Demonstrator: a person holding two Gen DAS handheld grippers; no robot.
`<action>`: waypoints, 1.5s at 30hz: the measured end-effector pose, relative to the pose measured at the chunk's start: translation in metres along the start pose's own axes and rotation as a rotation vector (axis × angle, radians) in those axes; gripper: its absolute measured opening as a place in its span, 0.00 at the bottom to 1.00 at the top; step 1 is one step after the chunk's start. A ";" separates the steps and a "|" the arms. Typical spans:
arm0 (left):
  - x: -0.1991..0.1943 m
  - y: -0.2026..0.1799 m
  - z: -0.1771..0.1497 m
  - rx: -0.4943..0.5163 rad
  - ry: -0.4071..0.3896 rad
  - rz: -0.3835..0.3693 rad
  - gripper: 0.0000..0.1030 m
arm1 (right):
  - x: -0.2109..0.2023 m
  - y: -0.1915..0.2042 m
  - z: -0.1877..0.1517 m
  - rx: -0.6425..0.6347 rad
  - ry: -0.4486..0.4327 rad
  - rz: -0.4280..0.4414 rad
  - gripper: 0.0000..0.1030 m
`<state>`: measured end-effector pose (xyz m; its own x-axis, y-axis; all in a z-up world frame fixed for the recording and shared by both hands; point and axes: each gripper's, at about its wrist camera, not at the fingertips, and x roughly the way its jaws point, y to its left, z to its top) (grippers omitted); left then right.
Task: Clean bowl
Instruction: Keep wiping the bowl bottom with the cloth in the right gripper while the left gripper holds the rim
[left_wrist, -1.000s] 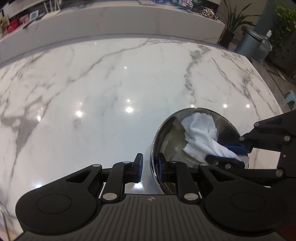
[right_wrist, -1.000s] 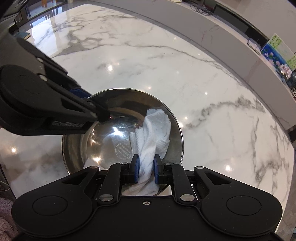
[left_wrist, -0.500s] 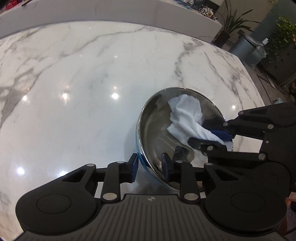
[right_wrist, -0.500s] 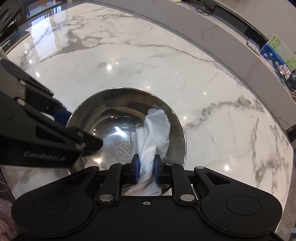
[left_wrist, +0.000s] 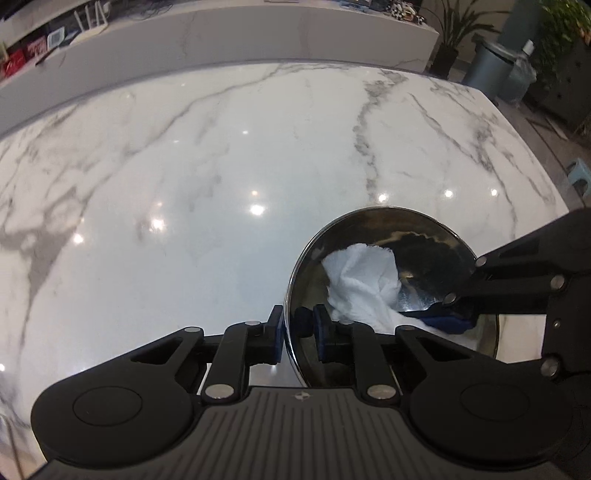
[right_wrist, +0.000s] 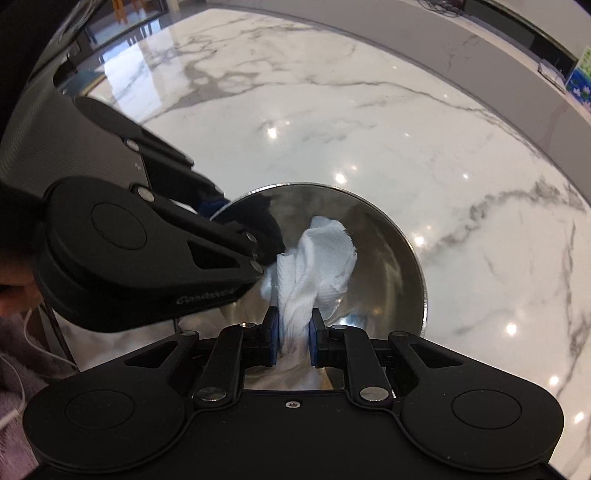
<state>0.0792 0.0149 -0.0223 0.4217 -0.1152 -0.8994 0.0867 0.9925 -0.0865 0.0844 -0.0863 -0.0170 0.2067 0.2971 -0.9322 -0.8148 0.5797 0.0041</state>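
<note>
- Two grippers work: our left gripper (left_wrist: 298, 329) pinches the bowl (left_wrist: 424, 236) rim between its jaws.
- Our right gripper (right_wrist: 291, 338) clamps the cloth (right_wrist: 325, 258); next, we judge, sweep it around inside.

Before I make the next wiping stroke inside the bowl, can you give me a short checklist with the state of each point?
1. Right tool shut on the white cloth: ok.
2. Cloth inside the steel bowl, against its inner wall: ok.
3. Left tool straddles the bowl rim, one finger inside, one outside: ok.
4. Left tool clamped firmly on the rim: cannot tell; a small gap shows beside the inner finger.
5. Bowl is tilted, not flat on the marble counter: ok for wiping if held.
6. Bowl bottom already clean: cannot tell.
</note>
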 end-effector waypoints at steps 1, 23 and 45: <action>0.000 0.001 0.001 0.004 0.000 0.001 0.14 | 0.000 0.001 0.000 -0.011 0.006 -0.012 0.13; -0.008 0.005 0.004 -0.122 -0.014 -0.112 0.45 | 0.001 0.000 -0.005 -0.061 0.019 -0.232 0.13; -0.004 -0.021 0.009 -0.034 0.001 -0.060 0.18 | -0.005 -0.021 -0.017 0.091 0.044 -0.225 0.14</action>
<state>0.0833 -0.0057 -0.0130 0.4161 -0.1746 -0.8924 0.0807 0.9846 -0.1550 0.0910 -0.1131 -0.0182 0.3520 0.1209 -0.9282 -0.6983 0.6942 -0.1743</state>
